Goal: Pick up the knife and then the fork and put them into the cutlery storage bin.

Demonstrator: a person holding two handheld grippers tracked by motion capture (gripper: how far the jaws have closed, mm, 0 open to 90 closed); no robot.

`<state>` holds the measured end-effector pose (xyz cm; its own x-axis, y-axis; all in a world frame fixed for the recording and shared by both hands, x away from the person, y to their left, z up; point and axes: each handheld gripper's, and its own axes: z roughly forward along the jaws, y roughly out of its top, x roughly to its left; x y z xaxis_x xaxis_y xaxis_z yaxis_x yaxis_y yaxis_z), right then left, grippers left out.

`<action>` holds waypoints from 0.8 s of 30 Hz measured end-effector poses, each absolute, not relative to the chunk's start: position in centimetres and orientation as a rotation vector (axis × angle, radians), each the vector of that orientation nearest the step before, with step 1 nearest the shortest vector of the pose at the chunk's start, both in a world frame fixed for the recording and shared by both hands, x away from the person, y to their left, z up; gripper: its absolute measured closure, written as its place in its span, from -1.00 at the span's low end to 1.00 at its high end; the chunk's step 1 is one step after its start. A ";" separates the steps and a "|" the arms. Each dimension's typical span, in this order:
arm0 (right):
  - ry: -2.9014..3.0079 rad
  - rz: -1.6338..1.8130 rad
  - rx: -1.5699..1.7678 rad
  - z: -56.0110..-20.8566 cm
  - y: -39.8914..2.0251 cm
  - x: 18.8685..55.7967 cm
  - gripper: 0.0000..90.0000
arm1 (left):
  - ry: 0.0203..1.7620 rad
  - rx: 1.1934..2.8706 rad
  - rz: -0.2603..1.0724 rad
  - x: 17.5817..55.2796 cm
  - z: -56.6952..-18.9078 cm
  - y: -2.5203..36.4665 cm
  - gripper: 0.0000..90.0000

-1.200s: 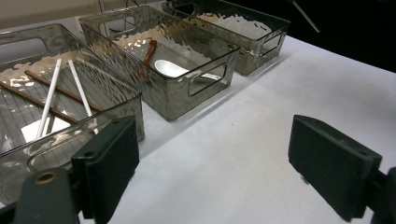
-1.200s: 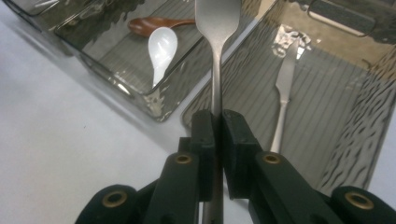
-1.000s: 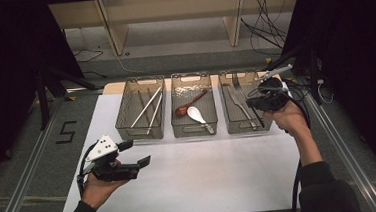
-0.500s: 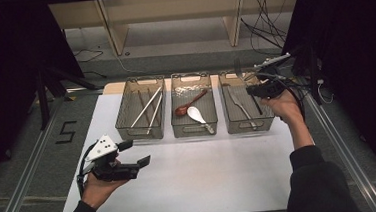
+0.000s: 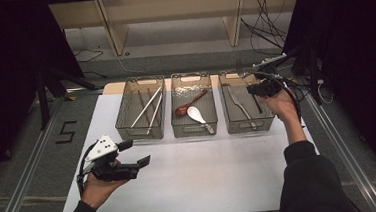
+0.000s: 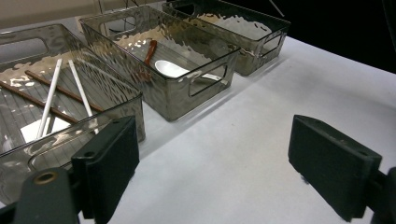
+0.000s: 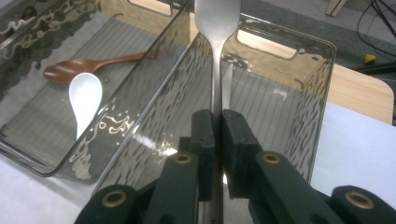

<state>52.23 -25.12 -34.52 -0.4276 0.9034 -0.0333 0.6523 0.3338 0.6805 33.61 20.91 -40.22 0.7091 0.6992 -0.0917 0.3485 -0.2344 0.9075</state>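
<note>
Right gripper [image 7: 215, 122] is clamped on a metal utensil [image 7: 217, 28] by its handle, w/ the flat end sticking out ahead of the jaws, over the right bin [image 7: 322, 88]. White spoon [image 7: 85, 100] & wooden spoon [image 7: 79, 66] lie in the next bin off to its side. Left gripper [image 6: 212, 168] hangs above the white table [image 6: 261, 98], jaws wide apart, nothing betw. them; chopsticks bin [image 6: 28, 140] just beside one jaw.
</note>
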 end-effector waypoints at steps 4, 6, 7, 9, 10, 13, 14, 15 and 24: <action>2.195 0.837 1.374 -34.6 -24.9 52.4 0.88 | 0.820 1.838 0.408 33.6 -40.2 20.9 -0.65; 2.193 0.838 1.375 -34.7 -24.8 52.6 0.88 | 0.821 1.840 0.408 33.6 -40.2 20.9 -0.65; 2.191 0.836 1.378 -34.7 -24.8 52.6 0.88 | 0.821 1.839 0.408 33.6 -40.2 20.9 -0.65; 2.190 0.831 1.387 -34.9 -24.8 52.7 0.88 | 0.821 1.838 0.408 33.6 -40.2 20.9 -0.65; 2.188 0.827 1.388 -35.0 -24.8 52.8 0.88 | 0.821 1.839 0.408 33.6 -40.2 20.9 -0.65; 2.186 0.823 1.405 -35.3 -24.8 53.0 0.88 | 0.821 1.839 0.408 33.6 -40.2 20.9 -0.65; 2.184 0.816 1.409 -35.4 -24.9 53.0 0.88 | 0.821 1.839 0.407 33.6 -40.2 20.9 -0.65; 2.183 0.812 1.414 -35.4 -24.9 53.1 0.88 | 0.821 1.838 0.407 33.6 -40.2 20.9 -0.65; 2.159 0.779 1.464 -36.1 -26.0 53.3 0.87 | 0.820 1.839 0.408 33.6 -40.2 20.9 -0.65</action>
<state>53.28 -26.05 -36.13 -0.3600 0.9325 -0.0286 0.6994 0.2901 0.6532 33.60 20.93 -40.20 0.7086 0.6994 -0.0931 0.3478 -0.2314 0.9086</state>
